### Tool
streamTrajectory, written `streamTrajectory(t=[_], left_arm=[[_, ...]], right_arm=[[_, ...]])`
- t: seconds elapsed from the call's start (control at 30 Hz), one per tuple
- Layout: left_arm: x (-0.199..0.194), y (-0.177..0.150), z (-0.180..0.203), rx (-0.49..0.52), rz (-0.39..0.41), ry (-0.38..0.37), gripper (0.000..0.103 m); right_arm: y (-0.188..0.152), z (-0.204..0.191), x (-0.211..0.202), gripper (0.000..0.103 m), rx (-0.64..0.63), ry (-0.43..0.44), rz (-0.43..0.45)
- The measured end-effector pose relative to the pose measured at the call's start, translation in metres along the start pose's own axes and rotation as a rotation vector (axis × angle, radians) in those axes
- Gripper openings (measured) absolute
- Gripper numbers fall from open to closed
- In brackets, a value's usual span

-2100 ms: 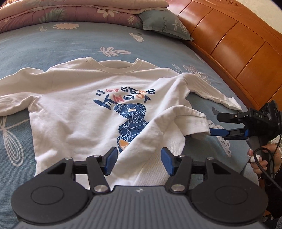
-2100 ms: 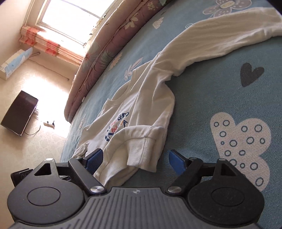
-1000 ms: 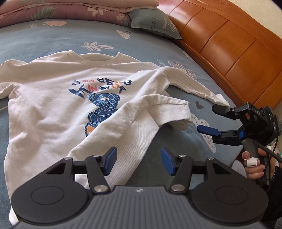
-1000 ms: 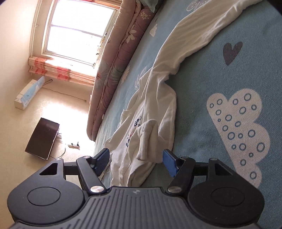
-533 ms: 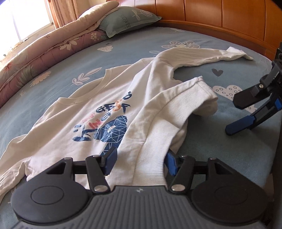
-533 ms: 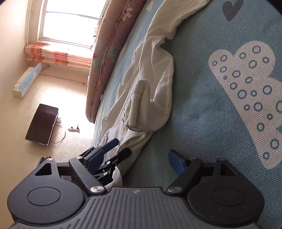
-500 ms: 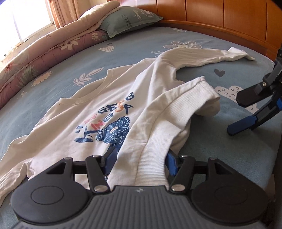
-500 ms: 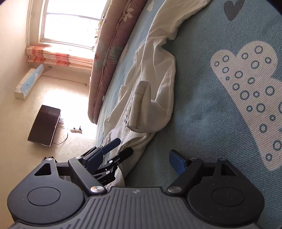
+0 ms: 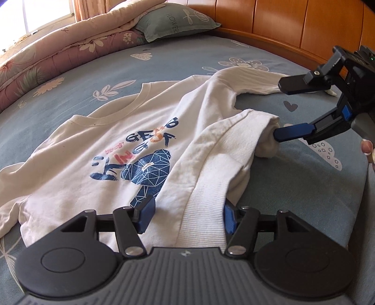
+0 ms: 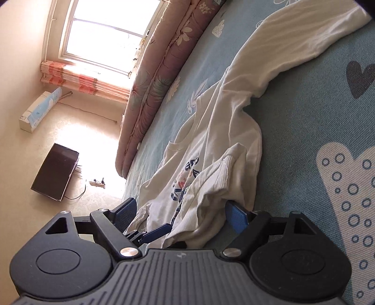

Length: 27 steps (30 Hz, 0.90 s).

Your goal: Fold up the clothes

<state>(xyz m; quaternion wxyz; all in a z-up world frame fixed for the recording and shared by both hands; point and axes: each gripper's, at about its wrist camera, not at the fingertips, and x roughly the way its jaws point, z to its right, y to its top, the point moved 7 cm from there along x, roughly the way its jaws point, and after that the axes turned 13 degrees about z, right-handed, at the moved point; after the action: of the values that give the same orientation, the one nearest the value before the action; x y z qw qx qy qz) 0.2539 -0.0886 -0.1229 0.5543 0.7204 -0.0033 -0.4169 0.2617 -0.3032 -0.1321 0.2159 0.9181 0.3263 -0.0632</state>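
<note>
White long-sleeved sweatshirt with a blue bear print [image 9: 131,150] spread on blue flowered bed sheet [image 9: 164,61], left gripper [image 9: 187,215] fingers wide apart around its ribbed hem, right gripper [image 10: 180,211] fingers wide apart around the bunched hem corner.

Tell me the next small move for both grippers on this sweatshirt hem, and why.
Probably close both. The left gripper and right gripper are open astride the ribbed hem of the sweatshirt, which lies bunched and turned up, so gripping comes before pulling it flat.

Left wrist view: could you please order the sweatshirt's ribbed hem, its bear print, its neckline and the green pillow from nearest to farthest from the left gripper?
From the left gripper:
1. Ribbed hem, between its open fingers.
2. Bear print, just ahead, left.
3. Neckline, farther up the bed.
4. Green pillow, by the headboard.
</note>
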Motion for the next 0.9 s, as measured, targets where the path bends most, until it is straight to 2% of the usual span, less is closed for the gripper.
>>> streamTrajectory(t=[0.4, 0.9], left_arm=[[0.001, -0.005, -0.002, -0.034, -0.003, -0.009, 0.061], [-0.002, -0.009, 0.001, -0.037, -0.002, -0.012, 0.062]], right_arm=[[0.019, 0.003, -0.009, 0.086, 0.072, 0.011, 0.086], [0.011, -0.001, 0.022, 0.086, 0.08, 0.002, 0.03]])
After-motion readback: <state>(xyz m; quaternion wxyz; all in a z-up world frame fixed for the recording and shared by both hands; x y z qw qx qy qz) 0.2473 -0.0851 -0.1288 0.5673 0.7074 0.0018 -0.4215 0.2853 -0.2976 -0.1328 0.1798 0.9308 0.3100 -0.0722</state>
